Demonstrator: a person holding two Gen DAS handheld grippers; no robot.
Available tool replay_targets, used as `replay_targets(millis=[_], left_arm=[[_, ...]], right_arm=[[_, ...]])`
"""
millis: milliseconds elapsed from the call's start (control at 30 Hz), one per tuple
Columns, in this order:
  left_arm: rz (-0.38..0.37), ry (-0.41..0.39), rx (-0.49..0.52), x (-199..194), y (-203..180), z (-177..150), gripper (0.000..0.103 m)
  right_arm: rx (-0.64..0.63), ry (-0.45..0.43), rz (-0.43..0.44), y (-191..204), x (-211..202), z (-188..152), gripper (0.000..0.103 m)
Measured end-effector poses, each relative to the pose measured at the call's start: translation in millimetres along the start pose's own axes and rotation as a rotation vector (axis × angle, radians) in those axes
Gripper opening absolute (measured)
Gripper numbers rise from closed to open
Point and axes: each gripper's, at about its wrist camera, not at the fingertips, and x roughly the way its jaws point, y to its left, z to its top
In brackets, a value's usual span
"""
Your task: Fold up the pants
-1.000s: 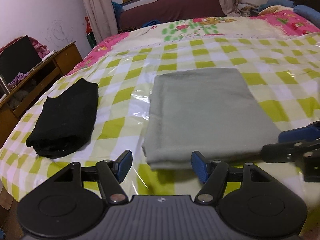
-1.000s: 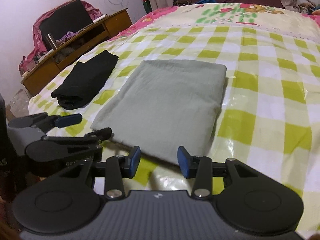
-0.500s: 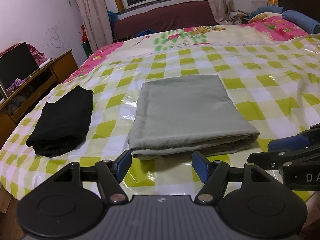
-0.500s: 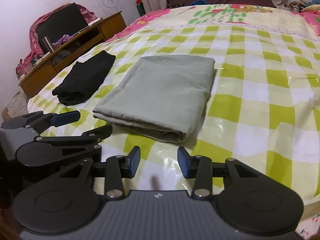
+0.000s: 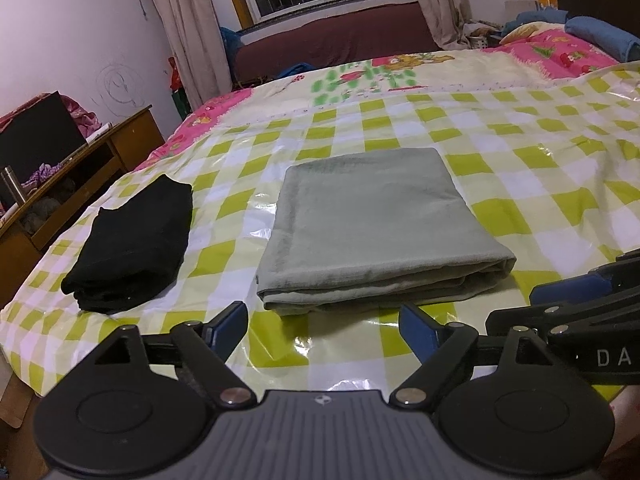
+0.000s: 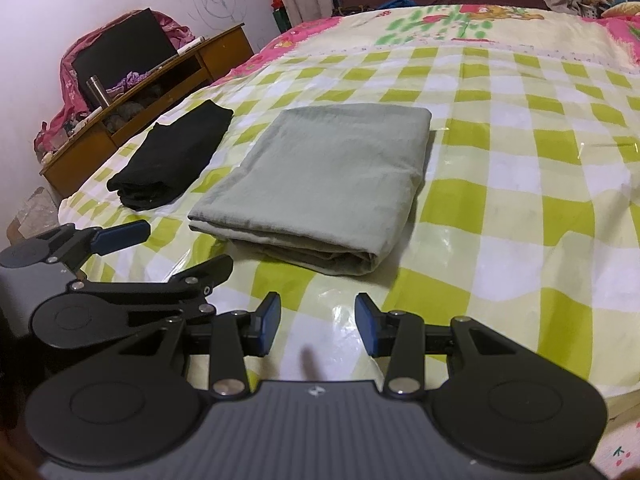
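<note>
Grey-green pants (image 5: 376, 228) (image 6: 328, 176) lie folded into a flat rectangle on the checked bed cover. Black pants (image 5: 132, 244) (image 6: 172, 160), also folded, rest to their left. My left gripper (image 5: 324, 328) hovers just short of the grey pants' near edge; its jaws are opening, with nothing between them. It shows at the left of the right wrist view too, as the left gripper (image 6: 160, 248). My right gripper (image 6: 316, 324) is open and holds nothing, back from the pants' near right corner; its fingers (image 5: 568, 292) reach in at the right of the left wrist view.
A green-and-white checked plastic sheet (image 5: 540, 184) covers the bed. A wooden cabinet (image 5: 80, 184) with a metal flask (image 6: 98, 92) stands left of the bed. Curtains, a window and a dark red bench (image 5: 340, 40) are at the far side; bedding is piled far right.
Both grippers have drawn back from the grey pants, which now lie farther ahead. The left jaws have widened. The right jaws keep the same gap.
</note>
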Motion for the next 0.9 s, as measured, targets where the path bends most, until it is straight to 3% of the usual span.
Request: replay_targets(millis=[900], left_arm=[[-0.040,0.083,-0.067,8,3,-18,0.096]], right_arm=[[0.015,0.032,0.005,0,9,-15,0.042]])
